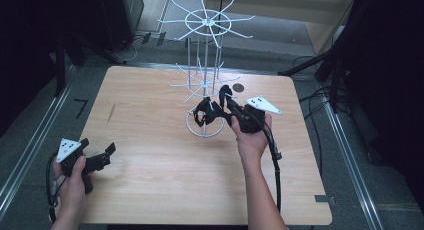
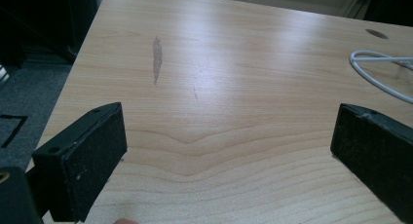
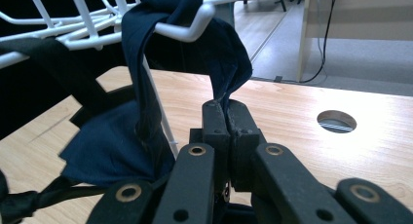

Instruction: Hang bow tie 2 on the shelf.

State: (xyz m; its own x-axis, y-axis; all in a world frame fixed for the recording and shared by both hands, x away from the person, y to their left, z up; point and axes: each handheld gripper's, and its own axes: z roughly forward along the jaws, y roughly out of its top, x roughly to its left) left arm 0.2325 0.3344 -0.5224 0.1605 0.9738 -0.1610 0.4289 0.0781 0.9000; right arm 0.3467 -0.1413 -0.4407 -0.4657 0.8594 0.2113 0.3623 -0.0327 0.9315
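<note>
Navy cloth (image 3: 146, 87) draped over a white wire rack (image 1: 205, 80) arm is pinched by the right gripper (image 3: 226, 109); left gripper (image 2: 229, 151), jaws apart, rests near-left.

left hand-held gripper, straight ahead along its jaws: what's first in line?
Probably nothing close. The left hand-held gripper, jaws open, points across bare light wooden tabletop. The white wire rack's round base ring lies off to the right of that line, so the path looks free to the far edge, though depth is unclear.
</note>
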